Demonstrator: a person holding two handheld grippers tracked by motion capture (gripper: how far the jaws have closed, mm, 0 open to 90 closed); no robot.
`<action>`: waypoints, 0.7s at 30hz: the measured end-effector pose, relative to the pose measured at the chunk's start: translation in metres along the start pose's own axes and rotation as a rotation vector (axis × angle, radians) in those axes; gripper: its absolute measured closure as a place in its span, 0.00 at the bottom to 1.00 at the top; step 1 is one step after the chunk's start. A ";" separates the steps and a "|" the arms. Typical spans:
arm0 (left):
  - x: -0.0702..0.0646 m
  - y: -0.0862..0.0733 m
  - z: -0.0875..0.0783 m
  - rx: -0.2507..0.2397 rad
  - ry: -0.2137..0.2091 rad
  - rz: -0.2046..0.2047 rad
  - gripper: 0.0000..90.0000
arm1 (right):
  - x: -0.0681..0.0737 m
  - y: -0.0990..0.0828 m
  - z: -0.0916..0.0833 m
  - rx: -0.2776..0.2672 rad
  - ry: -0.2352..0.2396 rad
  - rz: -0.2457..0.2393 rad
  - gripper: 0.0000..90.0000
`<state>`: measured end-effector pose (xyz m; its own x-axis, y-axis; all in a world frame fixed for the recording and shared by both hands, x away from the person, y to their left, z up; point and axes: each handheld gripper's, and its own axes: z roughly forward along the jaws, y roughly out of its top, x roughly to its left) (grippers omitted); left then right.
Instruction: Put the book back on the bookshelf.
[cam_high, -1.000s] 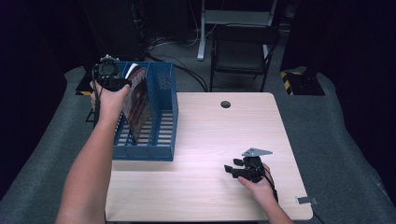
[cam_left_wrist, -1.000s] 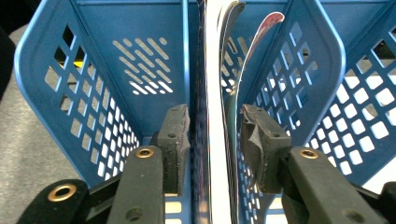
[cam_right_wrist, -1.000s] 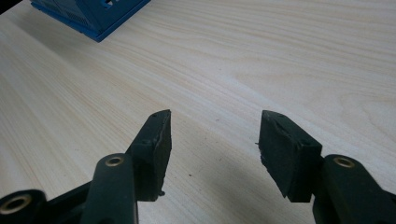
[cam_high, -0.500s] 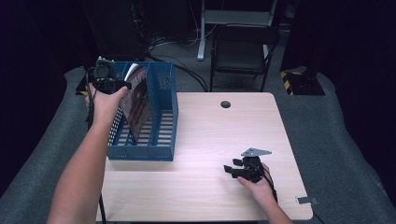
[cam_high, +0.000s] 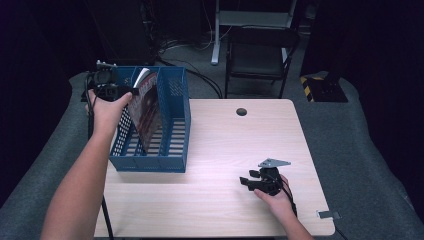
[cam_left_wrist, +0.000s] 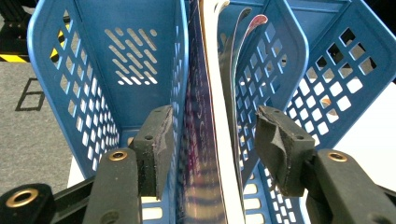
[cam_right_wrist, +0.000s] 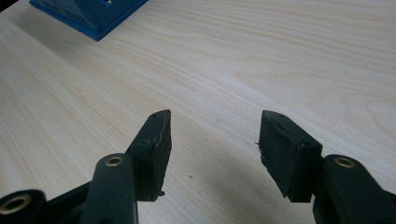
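Standing on edge, magazines (cam_left_wrist: 208, 116) lean inside the blue file rack (cam_high: 172, 125).

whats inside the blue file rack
The blue file rack holds a few magazines standing on edge in one slot, between the open jaws of the left gripper. The neighbouring slot looks empty. The magazines' lower parts are hidden.

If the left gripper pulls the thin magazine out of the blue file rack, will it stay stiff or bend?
The glossy thin magazine will probably flop: its top corners already curl. Its shiny cover may slip between the left gripper pads. The blue perforated plastic rack looks light, so it may shift.
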<state>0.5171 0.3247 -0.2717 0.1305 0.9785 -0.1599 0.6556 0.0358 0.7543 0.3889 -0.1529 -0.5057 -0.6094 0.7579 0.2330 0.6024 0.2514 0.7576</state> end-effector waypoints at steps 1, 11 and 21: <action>0.000 0.000 0.000 -0.001 -0.001 -0.001 0.53 | 0.000 0.000 0.000 0.000 -0.001 -0.001 0.49; -0.013 -0.009 0.006 0.085 0.020 0.093 0.60 | 0.000 0.001 0.002 0.007 0.004 -0.005 0.49; -0.009 -0.010 0.003 0.092 0.025 0.075 0.91 | 0.001 0.001 0.002 0.008 0.005 0.001 0.48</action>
<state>0.5123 0.3152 -0.2796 0.1641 0.9824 -0.0886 0.7105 -0.0554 0.7015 0.3897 -0.1509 -0.5062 -0.6117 0.7548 0.2368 0.6070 0.2558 0.7524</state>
